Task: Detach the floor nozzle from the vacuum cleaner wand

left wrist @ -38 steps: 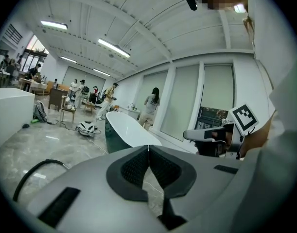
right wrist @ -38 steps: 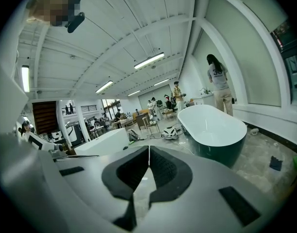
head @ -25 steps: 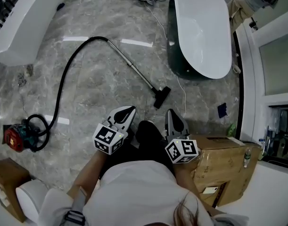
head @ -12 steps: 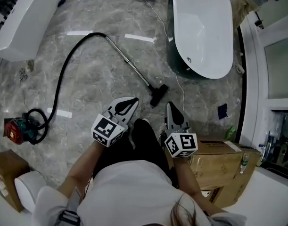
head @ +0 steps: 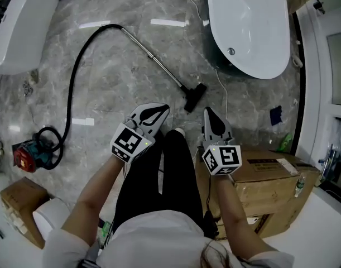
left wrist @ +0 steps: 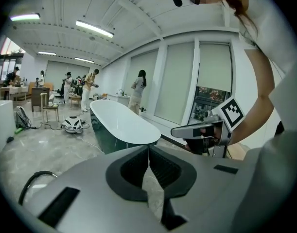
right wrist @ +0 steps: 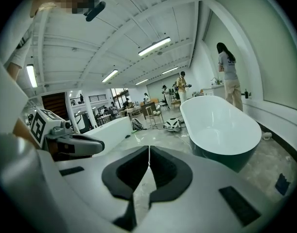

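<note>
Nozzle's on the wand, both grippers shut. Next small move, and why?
Probably carry both toward the nozzle, opening them on the way: the left gripper and right gripper are shut, empty and short of it, and it sits joined to the wand on the floor.

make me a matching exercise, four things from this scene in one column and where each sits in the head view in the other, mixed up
Things:
1 floor nozzle
2 vacuum cleaner body
3 bathtub
4 cardboard box

Places:
a far left, on the floor
b lower right
c centre, on the end of the wand
d top right

Pairs: 1-c, 2-a, 3-d, 4-b
</note>
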Action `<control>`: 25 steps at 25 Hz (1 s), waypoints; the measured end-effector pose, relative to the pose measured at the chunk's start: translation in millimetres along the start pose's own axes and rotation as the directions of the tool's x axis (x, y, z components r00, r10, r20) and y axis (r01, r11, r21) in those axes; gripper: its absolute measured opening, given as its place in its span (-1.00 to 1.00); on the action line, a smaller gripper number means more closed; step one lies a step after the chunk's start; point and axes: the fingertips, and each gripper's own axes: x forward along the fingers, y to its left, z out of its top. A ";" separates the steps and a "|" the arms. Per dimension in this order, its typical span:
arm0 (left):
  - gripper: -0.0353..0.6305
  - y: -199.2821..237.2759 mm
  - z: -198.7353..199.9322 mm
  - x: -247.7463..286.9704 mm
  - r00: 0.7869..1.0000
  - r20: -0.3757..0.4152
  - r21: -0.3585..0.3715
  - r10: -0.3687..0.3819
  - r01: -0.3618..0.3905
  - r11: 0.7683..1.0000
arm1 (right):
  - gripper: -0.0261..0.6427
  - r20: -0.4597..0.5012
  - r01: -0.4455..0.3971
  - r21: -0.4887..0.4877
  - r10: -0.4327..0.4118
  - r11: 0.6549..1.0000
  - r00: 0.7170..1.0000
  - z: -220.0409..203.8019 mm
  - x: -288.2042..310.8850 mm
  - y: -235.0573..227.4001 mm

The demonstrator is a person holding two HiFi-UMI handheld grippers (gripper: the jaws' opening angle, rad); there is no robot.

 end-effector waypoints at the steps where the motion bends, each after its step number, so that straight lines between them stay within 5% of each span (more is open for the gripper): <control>1: -0.86 6.8 -6.9 8.1 1.000 -0.016 0.006 -0.014 0.014 1.000 | -0.87 -0.004 0.009 -0.002 -0.009 1.000 1.000 -5.9 7.9 -5.3; 10: -0.86 62.1 -92.8 89.8 0.978 -0.184 0.084 -0.102 0.119 0.989 | -0.87 -0.077 0.084 -0.046 -0.087 0.995 0.993 -92.1 84.6 -58.7; 15: -0.86 77.6 -168.7 141.2 0.942 -0.284 0.087 -0.177 0.209 0.974 | -0.87 -0.164 0.115 -0.089 -0.128 0.989 0.978 -160.7 115.2 -89.9; 20: -0.85 94.2 -255.4 188.9 0.891 -0.394 0.094 -0.225 0.283 0.954 | -0.87 -0.249 0.058 -0.124 -0.087 0.991 0.965 -239.0 149.9 -108.1; 25: -0.86 115.8 -320.8 226.4 0.859 -0.475 0.187 -0.194 0.313 0.931 | -0.87 -0.329 -0.006 -0.151 -0.045 0.989 0.943 -311.1 182.8 -124.8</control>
